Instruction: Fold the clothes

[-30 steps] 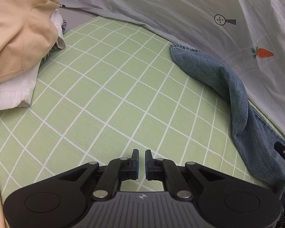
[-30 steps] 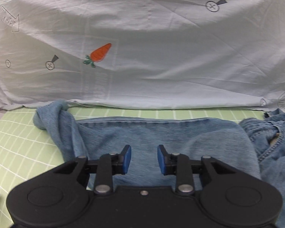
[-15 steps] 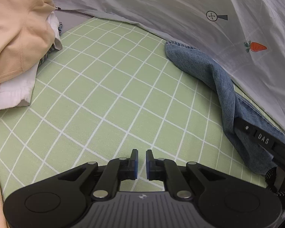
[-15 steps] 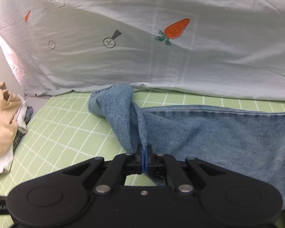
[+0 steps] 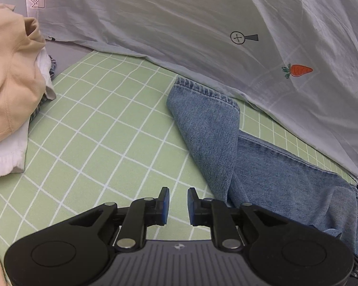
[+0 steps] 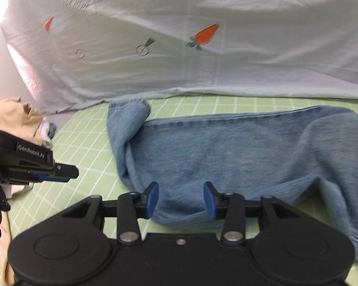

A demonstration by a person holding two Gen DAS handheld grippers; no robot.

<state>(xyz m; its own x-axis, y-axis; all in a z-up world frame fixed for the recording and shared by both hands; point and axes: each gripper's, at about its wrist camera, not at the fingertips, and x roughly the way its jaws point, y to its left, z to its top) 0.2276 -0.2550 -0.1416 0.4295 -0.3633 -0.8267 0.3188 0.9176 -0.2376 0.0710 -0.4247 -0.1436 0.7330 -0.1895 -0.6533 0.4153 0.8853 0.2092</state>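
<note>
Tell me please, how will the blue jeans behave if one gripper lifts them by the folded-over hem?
The jeans would probably sag and trail: the hem already lies flopped over. The denim looks thick, so likely heavy for one pinch. Its coarse weave should resist slipping from the open right gripper.

Blue denim jeans (image 6: 238, 157) lie on a green cloth (image 5: 102, 128) with a white grid. The pale sheet (image 5: 202, 23) bears orange carrots. The top (image 5: 9, 76) is beige.
</note>
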